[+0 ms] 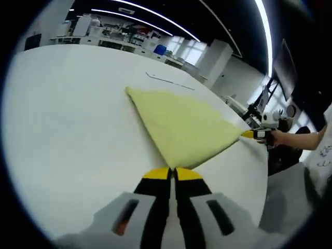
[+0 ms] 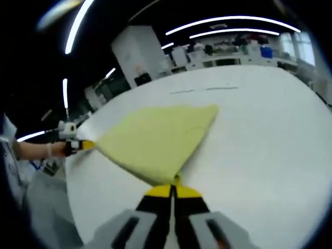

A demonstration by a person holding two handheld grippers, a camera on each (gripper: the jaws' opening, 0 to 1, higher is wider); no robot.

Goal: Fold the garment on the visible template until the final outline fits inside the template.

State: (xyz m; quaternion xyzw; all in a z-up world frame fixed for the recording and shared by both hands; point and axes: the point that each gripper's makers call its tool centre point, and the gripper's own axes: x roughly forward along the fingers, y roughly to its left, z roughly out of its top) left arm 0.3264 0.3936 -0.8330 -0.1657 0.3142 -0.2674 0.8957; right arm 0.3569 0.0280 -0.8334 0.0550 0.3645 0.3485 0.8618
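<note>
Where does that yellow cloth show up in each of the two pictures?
Left gripper view: the yellow cloth lies mid-picture on the white table, one corner pinched in the left tool, another held at the right edge by the right tool.
Right gripper view: the cloth sits centre-left, above the right tool; the left tool holds its left corner.
Shared landmark: the thin dark line beyond the cloth.

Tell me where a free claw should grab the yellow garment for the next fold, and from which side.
Probably the far pointed corner of the yellow garment. It lies flat and free on the white table, while the left claw and right claw hold the two near corners. Come in low from the far side.
</note>
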